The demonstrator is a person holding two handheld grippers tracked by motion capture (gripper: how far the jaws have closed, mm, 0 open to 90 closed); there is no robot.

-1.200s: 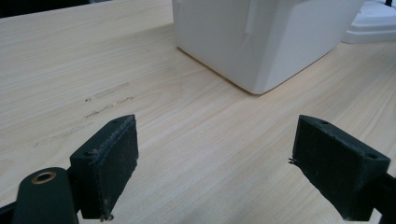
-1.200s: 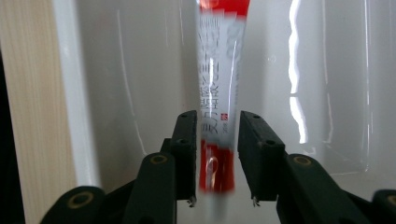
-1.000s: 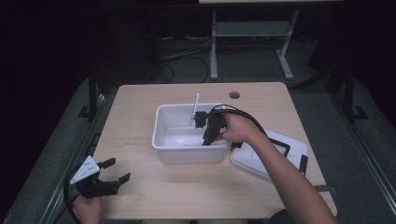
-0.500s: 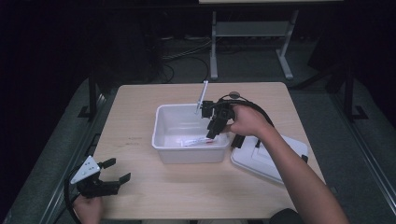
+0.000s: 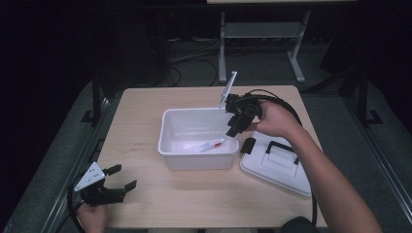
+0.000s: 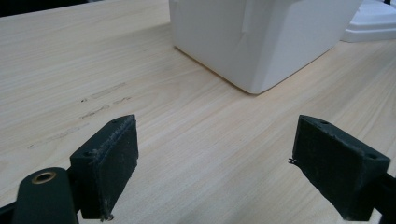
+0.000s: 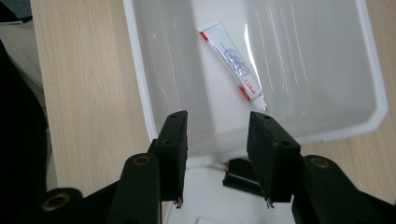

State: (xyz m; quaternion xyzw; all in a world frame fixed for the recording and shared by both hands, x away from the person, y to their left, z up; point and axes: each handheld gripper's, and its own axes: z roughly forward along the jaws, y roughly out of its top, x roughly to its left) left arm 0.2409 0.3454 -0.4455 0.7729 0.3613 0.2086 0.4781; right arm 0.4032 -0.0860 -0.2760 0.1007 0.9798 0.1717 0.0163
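Note:
A white open bin point(image 5: 167, 145) stands mid-table. In it lies a white tube with red and blue print point(image 5: 209, 144), flat on the bottom point(image 7: 232, 58). My right gripper point(image 5: 234, 127) hangs above the bin's right rim point(image 7: 140, 88), tilted down toward the tube. Its jaws are open point(image 7: 217, 126) with nothing between them. Low at the table's front left corner, my left gripper point(image 5: 124, 176) is wide open and empty point(image 6: 217, 140). It points at the bin's near corner point(image 6: 261, 37) from a distance.
The bin's white lid point(image 5: 277, 165) with a black handle point(image 5: 278, 148) lies flat to the right of the bin, partly under the right forearm. A black latch point(image 7: 240, 177) shows on its edge. Bare wood table point(image 5: 141, 111) surrounds the bin.
My right gripper has risen out of the bin and drawn back to its right rim. The tube now lies uncovered on the bin's bottom. The left gripper has stayed put.

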